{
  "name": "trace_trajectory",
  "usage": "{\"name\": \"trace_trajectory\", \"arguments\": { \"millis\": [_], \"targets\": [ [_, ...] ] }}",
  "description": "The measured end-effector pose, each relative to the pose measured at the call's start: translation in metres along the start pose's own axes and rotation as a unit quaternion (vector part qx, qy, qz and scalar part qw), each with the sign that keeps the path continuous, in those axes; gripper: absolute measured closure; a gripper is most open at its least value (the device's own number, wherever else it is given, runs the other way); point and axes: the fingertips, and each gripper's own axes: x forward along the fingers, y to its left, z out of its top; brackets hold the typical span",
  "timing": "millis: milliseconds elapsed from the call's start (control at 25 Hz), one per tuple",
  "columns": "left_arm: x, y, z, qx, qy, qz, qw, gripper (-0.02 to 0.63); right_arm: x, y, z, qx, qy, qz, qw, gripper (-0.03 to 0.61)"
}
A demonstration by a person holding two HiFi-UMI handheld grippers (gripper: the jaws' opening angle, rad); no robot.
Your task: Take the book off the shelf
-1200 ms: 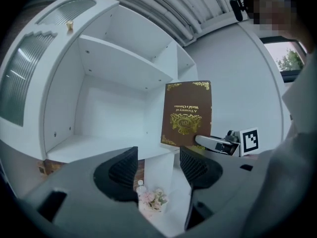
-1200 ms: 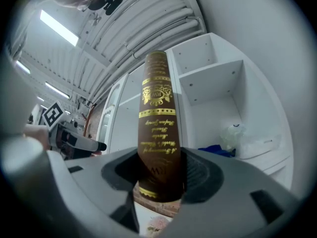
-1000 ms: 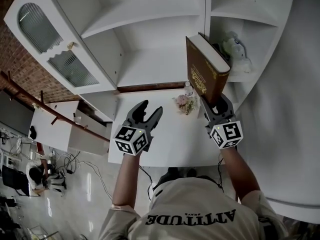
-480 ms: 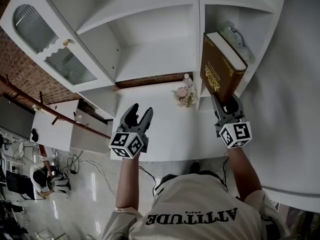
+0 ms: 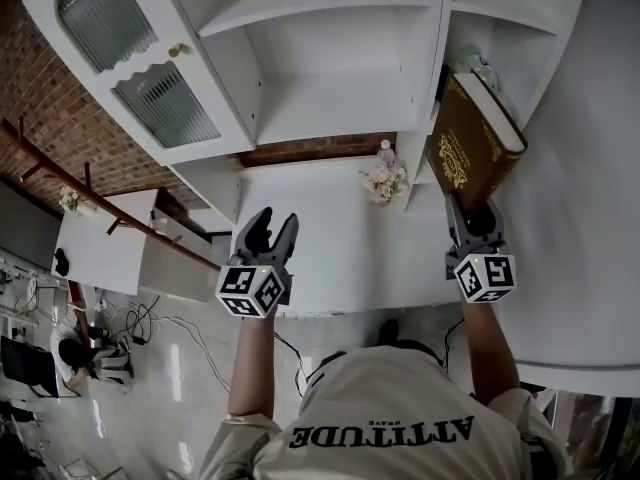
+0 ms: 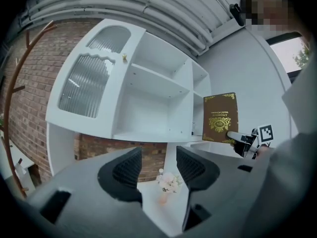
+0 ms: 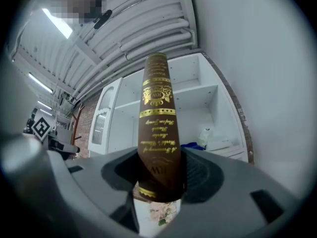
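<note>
A person stands at a white shelf (image 5: 330, 108) with a gripper in each hand. The right gripper (image 5: 466, 216) is clamped on the lower end of a brown book (image 5: 475, 143). Its 2 jaws press the covers, and the spine faces that gripper's camera. The book stands upright in the air, clear of the shelf, in front of the far right compartment. The left gripper (image 5: 268, 230) hangs over the table (image 5: 330, 268) at the left. Its jaws are closing with nothing between them.

The book looks thick and top-heavy for a grip at 1 end. A firm squeeze and a slow draw toward the near side would likely suit. It should stay clear of the shelf edge and the small flowers (image 5: 385, 180) below. The empty left gripper could steady the free end.

The book is a rectangular hardcover with a smooth dark cover, gold lettering and ornament, and a pale page block. The shelf is flat white-painted boards. Its open door (image 5: 165, 103) at the left has ribbed glass under an arched top. The jaw pads are black and ribbed.
</note>
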Motion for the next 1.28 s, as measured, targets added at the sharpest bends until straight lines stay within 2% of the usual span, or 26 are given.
{"name": "trace_trajectory", "arguments": {
  "millis": [200, 440, 720, 920, 1120, 1280],
  "targets": [
    [-0.036, 0.022, 0.000, 0.010, -0.002, 0.012, 0.9999, 0.411, -0.018, 0.027, 0.007, -0.016, 0.001, -0.010, 1.000, 0.353],
    [-0.084, 0.041, -0.016, -0.003, 0.001, 0.015, 0.9999, 0.508, -0.051, 0.056, 0.017, -0.027, -0.001, -0.026, 0.999, 0.354],
    [-0.128, 0.053, -0.026, -0.005, 0.004, 0.011, 0.9999, 0.509, -0.088, 0.081, 0.029, -0.031, -0.013, -0.056, 0.998, 0.357],
    [-0.152, 0.066, -0.024, -0.006, -0.009, 0.034, 0.9994, 0.560, -0.115, 0.090, 0.036, -0.033, -0.012, -0.071, 0.997, 0.357],
    [-0.162, 0.071, -0.026, -0.028, -0.019, 0.047, 0.9983, 0.587, -0.134, 0.090, 0.040, -0.038, -0.010, -0.080, 0.996, 0.357],
    [-0.162, 0.062, -0.022, -0.023, -0.021, 0.046, 0.9985, 0.589, -0.140, 0.079, 0.046, -0.037, -0.014, -0.082, 0.996, 0.357]
  ]
}}
